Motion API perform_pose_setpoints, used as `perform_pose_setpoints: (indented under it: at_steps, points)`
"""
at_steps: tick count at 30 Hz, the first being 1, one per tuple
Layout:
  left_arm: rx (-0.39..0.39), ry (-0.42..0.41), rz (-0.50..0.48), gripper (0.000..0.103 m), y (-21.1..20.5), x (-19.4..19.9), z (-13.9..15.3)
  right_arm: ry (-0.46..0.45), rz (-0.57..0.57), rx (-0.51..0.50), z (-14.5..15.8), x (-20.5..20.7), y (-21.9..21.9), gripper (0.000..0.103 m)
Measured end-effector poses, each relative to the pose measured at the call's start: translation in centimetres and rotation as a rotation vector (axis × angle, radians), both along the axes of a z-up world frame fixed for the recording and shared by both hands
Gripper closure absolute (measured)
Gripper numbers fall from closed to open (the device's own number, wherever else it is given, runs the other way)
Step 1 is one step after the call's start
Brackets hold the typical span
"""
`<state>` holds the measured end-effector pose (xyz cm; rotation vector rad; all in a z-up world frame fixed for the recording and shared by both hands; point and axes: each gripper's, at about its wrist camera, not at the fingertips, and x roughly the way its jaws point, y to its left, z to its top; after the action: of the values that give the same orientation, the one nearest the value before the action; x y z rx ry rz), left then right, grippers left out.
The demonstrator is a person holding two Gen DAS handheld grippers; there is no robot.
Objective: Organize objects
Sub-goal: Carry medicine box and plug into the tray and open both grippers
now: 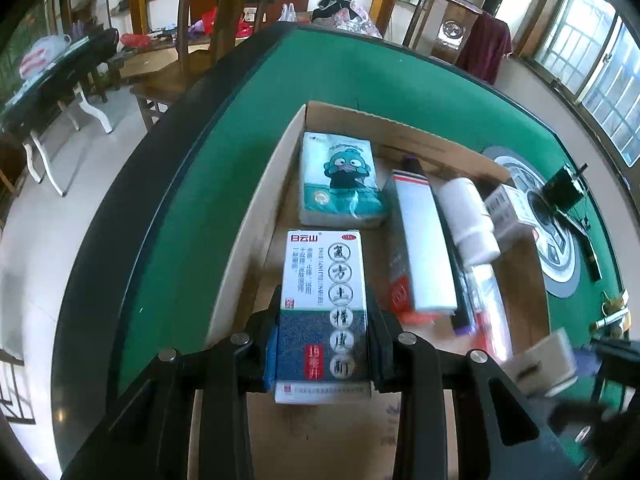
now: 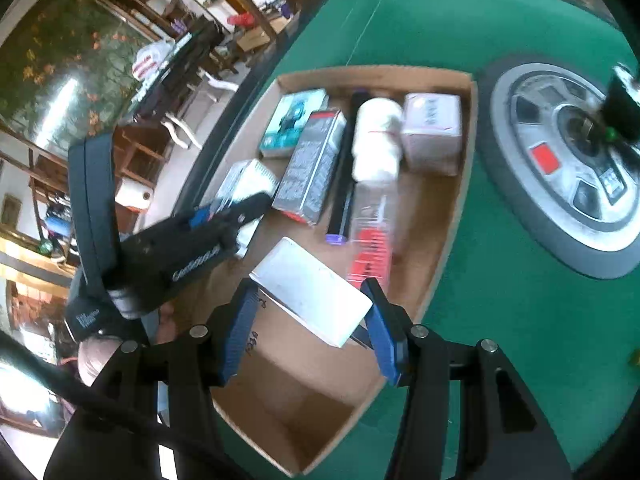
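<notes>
Green felt table (image 1: 208,168) is filling most of both views, with a round grey hub (image 2: 560,160) sitting at its centre. On it, a shallow cardboard box (image 2: 452,216) is lying open, holding a tissue pack (image 1: 340,178), a long carton (image 1: 420,248), a white bottle (image 1: 468,216) and a small white carton (image 2: 432,132). Over the box, the left gripper (image 1: 322,344) is clamping a medicine box (image 1: 324,300), while the right gripper (image 2: 308,320) is gripping a plain white box (image 2: 312,292) between its blue pads.
</notes>
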<state>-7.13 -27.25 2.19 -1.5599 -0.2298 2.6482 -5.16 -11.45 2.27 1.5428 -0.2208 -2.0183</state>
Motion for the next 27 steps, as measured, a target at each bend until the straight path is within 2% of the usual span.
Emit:
perform_pose_setpoints:
  at_steps: [8, 9, 13, 17, 20, 27]
  points:
    - [0.008, 0.022, 0.012, 0.071, -0.5, -0.2, 0.3, 0.067, 0.028, 0.094, -0.4, -0.3, -3.1, 0.051]
    - [0.015, 0.023, 0.015, 0.067, -0.7, -0.2, 0.4, 0.089, 0.033, 0.114, -0.4, -0.3, -3.5, 0.051]
    - [0.081, 0.053, 0.028, 0.061, -1.6, 0.5, 1.3, 0.129, 0.046, 0.156, -0.6, -0.2, -4.3, 0.051]
    - [0.082, 0.101, 0.048, 0.059, -2.3, 1.7, 2.5, 0.171, 0.053, 0.213, -0.8, -0.2, -5.1, 0.051]
    - [0.073, 0.132, 0.075, 0.052, -2.7, 2.6, 3.2, 0.197, 0.062, 0.25, -1.0, -0.4, -5.6, 0.051]
    - [0.092, 0.174, 0.102, 0.051, -3.2, 4.4, 4.3, 0.251, 0.068, 0.297, -0.5, -0.3, -6.0, 0.051]
